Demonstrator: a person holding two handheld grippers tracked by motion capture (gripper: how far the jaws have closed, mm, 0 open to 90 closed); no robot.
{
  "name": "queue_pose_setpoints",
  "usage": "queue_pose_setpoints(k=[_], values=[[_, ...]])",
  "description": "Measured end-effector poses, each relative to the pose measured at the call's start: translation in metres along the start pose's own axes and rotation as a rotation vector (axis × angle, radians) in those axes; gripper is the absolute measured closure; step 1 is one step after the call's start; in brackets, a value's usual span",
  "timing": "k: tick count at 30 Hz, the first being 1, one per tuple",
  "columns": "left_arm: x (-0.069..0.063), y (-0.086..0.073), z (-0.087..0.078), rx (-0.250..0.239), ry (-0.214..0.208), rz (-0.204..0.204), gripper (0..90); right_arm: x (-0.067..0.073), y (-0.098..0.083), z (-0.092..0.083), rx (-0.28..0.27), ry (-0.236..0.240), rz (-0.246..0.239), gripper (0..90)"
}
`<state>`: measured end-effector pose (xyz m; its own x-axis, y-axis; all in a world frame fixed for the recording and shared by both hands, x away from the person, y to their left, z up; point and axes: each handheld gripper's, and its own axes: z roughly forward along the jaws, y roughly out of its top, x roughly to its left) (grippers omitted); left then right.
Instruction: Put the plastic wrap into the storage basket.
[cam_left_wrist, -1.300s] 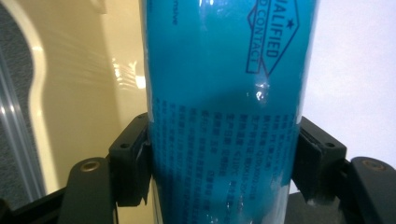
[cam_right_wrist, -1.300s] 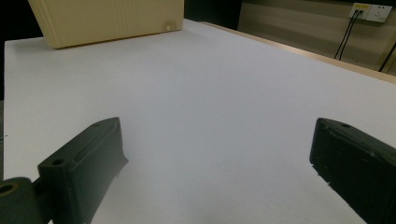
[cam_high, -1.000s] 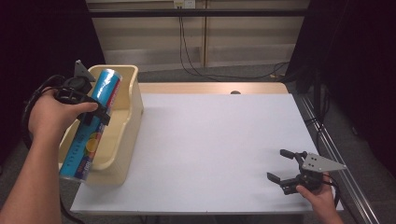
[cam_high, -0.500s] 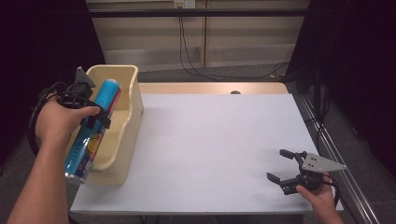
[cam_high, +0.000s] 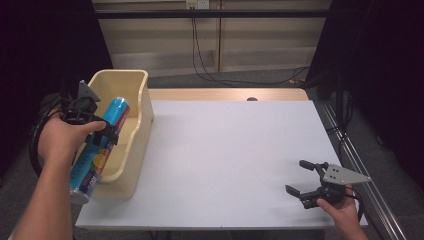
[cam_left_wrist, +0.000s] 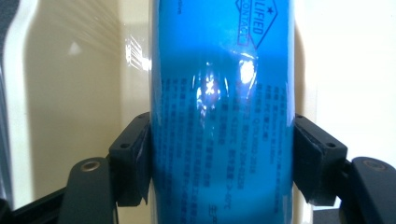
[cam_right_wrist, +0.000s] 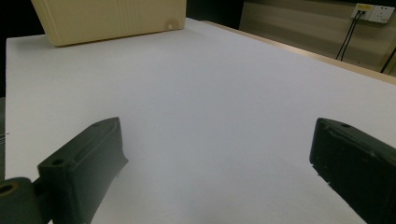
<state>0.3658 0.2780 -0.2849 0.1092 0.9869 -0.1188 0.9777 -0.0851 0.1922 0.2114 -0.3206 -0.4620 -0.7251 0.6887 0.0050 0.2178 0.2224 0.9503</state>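
Table (cam_high: 225, 150): white top, bare across the middle; I see it from the high view and, low and close, from the right gripper view.

Bin (cam_high: 142, 107): cream tub at the table's L edge, long axis running away from me. Its near corner also shows in the right gripper view (cam_right_wrist: 112, 18).

Can (cam_high: 100, 145): tall blue tube w/ printed label, tilted, top end over the bin's interior, bottom end hanging past the bin's near L rim toward my forearm. Not touching the table. In the left gripper view (cam_left_wrist: 222, 116) it runs straight up between the jaws, bin wall behind it.

Left gripper (cam_high: 95, 130): closed onto the can near mid-length, one pad on each side, jaws spread only as wide as the tube. Grip looks square, no slip visible.

Right gripper (cam_high: 302, 177): near the table's front R corner, well apart from bin and can. Jaws wide apart, nothing between them.

Change vs. 1 s ago: L hand and can have drifted down and toward me, so the can's lower end now sits lower and further outside the bin's rim; tilt approx. the same. R gripper unchanged.

Reading: I judge this as a lift-out in progress, can being drawn out of the bin, prob. toward the open table. Can't rule out a lowering-in. Next move needs the bottom end to clear the rim.
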Motion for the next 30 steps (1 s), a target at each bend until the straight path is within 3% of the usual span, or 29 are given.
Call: queue_pose_setpoints(k=[16,18,19,20,21,24,30], values=[[0.001,0.003,0.014,0.033,0.017,-0.033,31.7,-0.001,0.0,0.0,0.002,-0.005,-0.003,2.6],[-0.001,0.004,0.011,0.02,0.014,-0.034,31.1,-0.001,0.0,0.0,0.002,-0.004,-0.002,2.6],[-0.002,0.005,0.007,-0.017,0.01,-0.028,32.4,-0.001,0.0,0.0,0.001,-0.004,0.001,2.6],[-0.003,0.006,0.0,-0.043,-0.018,-0.045,40.4,-0.001,0.0,0.001,0.002,-0.006,0.001,2.6],[-0.004,0.007,-0.007,-0.096,-0.042,-0.036,39.4,-0.001,0.0,0.001,0.001,-0.006,0.0,2.6],[-0.012,0.01,-0.016,-0.085,-0.029,-0.011,34.4,-0.001,0.0,0.001,-0.001,-0.004,-0.003,2.6],[-0.028,0.008,-0.014,-0.122,-0.078,0.024,30.8,-0.001,0.001,0.0,0.0,-0.004,-0.004,2.6]])
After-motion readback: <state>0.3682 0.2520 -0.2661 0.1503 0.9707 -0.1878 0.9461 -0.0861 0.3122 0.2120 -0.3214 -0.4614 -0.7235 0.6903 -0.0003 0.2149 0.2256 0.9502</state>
